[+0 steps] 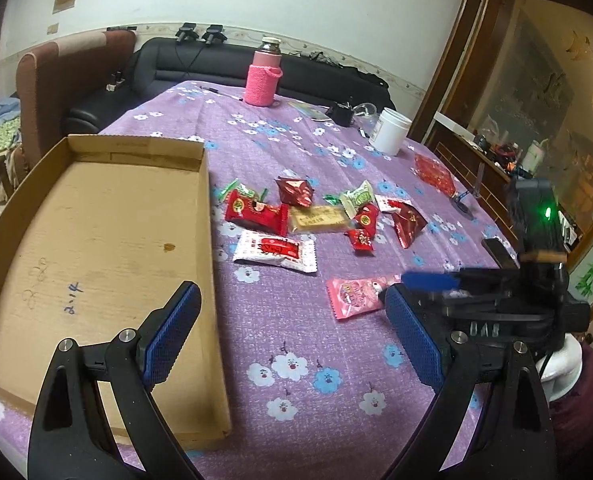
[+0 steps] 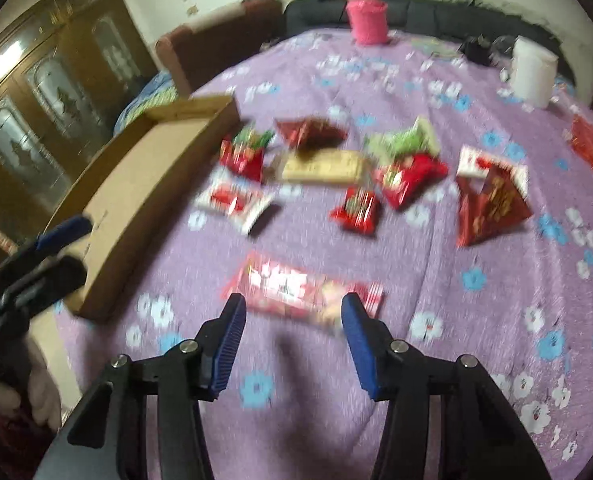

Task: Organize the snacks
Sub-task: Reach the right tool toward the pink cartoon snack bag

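Right claw [image 2: 292,340] lines up on the pink snack packet [image 2: 304,290]

Packet lies flat on the desk, just beyond the parted, empty pads, long axis running left-right across them; left claw [image 1: 292,332] hangs wide open by the cardboard tray [image 1: 212,216].

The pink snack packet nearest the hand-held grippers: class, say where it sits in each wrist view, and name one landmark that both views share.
Left wrist view: the pink snack packet lies right of centre on the purple cloth, just left of the right hand-held gripper.
Right wrist view: the same packet lies low in the centre, just beyond the fingertips.
Shared landmark: the cardboard box, left of the packet.
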Demonstrator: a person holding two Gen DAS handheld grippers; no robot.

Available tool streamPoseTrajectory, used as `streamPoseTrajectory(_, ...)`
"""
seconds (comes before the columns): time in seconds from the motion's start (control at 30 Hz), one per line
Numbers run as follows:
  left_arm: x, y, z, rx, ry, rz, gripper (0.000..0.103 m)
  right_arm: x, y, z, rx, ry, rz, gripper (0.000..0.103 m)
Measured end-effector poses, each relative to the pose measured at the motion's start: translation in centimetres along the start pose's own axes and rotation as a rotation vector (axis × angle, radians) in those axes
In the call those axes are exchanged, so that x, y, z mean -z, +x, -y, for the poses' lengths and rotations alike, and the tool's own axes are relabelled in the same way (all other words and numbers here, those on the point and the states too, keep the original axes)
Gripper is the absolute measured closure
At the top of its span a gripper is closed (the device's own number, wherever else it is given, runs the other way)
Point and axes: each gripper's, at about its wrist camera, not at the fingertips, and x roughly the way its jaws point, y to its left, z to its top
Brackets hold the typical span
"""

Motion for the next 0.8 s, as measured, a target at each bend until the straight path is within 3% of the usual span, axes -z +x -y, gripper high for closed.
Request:
streamPoseTrajectory(0.13,0.1,0.2,0.1,0.002,-0.011,-0.011,0.009,-3.5,0.3,-1.8,-0.013,-0.023,0.057,0.05)
streamPoseTrajectory(0.27,0.3,-0.2,0.3,0.004,-0.006,-0.011,0.009,-6.8,4.2,-4.5,-0.061,-0.105,0.002,0.05)
streamPoseTrajectory(0.4,0.6,-1.2,-0.1,-0.009,0.005,-0.004,0.009,-8.1,8.3,-4.6,-0.134,-0.05,-0.058,0.05)
streamPoseTrajectory(0.47,0.7,-1.7,-0.5,-0.014,0.01,0.002,0.009,-7.7,9.3,-4.4,-0.203,-0.005,-0.108,0.05)
streamPoseTrajectory(0.6,0.9,-2.0,-1.2,0.002,0.004,0.007,0.009,-5.9,7.6,-3.8,-0.434,0.05,-0.171,0.05)
streamPoseTrajectory(0.7,0.9,-1.7,-0.8,0.025,0.015,0.002,0.009,-4.4,4.1,-3.1,-0.363,0.007,-0.105,0.05)
streamPoseTrajectory(0.8,0.9,-1.3,0.0,0.054,0.034,-0.016,0.009,-2.6,1.2,-2.2,-0.18,-0.078,-0.036,0.05)
